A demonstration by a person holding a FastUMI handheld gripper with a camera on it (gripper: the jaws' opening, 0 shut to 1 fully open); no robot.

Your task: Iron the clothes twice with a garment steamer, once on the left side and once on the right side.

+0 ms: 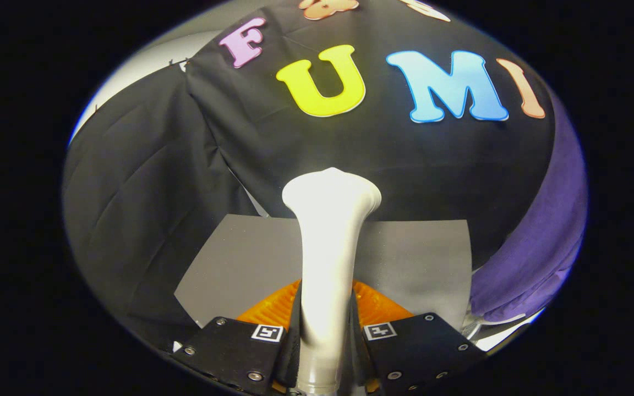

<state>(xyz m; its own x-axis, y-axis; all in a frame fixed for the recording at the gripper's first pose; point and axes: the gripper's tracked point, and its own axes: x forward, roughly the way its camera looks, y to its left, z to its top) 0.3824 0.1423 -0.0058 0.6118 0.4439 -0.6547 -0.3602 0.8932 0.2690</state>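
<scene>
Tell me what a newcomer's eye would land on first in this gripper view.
The white garment steamer draws the eye first: it stands up between the claw fingers, which are shut on its handle, with its flared head at the top. Off to the right of it hangs a purple garment against the booth's black cloth wall. A grey surface lies just beyond the fingers, behind the steamer.

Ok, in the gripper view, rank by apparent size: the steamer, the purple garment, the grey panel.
1. Grey panel, partly hidden behind the steamer.
2. Purple garment and white steamer look alike; the steamer, clamped between the tongs, sits nearest the camera, so no ranking.
</scene>
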